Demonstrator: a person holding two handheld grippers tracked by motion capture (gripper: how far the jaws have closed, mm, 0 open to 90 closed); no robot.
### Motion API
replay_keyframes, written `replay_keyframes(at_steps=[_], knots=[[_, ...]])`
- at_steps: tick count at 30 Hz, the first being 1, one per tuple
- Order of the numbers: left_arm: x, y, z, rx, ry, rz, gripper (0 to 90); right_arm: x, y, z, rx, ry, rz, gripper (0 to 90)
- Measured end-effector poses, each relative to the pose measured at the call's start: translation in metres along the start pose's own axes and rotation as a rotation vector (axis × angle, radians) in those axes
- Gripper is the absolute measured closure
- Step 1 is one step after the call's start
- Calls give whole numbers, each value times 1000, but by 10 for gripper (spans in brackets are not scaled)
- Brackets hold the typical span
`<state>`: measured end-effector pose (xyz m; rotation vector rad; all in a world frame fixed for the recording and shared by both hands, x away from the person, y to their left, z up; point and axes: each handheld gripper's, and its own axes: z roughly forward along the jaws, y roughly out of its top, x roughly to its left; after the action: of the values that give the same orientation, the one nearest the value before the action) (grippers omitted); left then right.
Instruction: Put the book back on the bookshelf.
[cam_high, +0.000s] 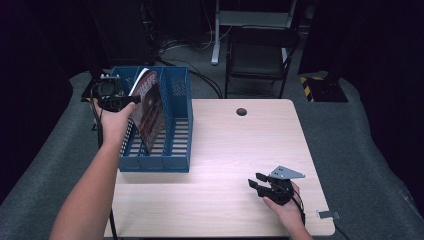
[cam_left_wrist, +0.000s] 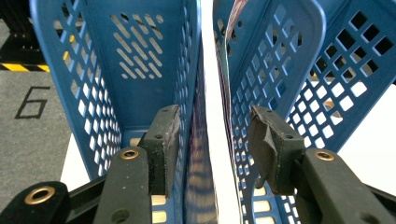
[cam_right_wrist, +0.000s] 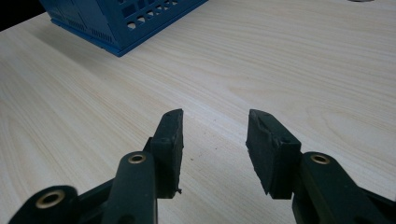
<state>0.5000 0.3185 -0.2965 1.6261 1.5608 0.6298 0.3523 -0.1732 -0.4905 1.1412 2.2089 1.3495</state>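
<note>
magazine stands tilted in a slot of the blue file rack at the table's left edge. my left gripper sits over its top edge, jaws apart on either side, not pinching. i judge it could slump or snag a divider if i pull away crooked. right gripper rests low over the table, jaws apart, empty.

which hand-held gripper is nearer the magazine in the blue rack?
Left. The left hand-held gripper is at the magazine, jaws open either side of it; the right hand-held gripper sits across the table, well clear.
</note>
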Motion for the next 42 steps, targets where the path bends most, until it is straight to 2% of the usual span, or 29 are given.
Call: replay_keyframes(at_steps=[5, 13, 16, 20, 26, 34, 38, 42], knots=[[-1, 3, -7, 9, -9, 8, 535, 0, 0, 0, 2, 0, 1, 557], [-2, 10, -19, -9, -16, 34, 498, -2, -2, 1, 5, 1, 6, 557], [-1, 9, -22, 3, -24, 46, 498, -2, -2, 1, 5, 7, 5, 556], [1, 7, -24, 39, -46, 52, 490, -2, -2, 1, 7, 4, 8, 556], [6, 5, -33, 33, -67, 46, 487, -1, -2, 1, 7, 7, 12, 556], [8, 5, -50, 40, -92, 82, 485, 0, -2, 2, 12, 4, 2, 556], [8, 7, -61, 37, -113, 80, 486, 0, -2, 2, 11, 2, 3, 556], [3, 8, -70, 50, -133, 115, 486, 0, -2, 3, 12, 6, 5, 554]])
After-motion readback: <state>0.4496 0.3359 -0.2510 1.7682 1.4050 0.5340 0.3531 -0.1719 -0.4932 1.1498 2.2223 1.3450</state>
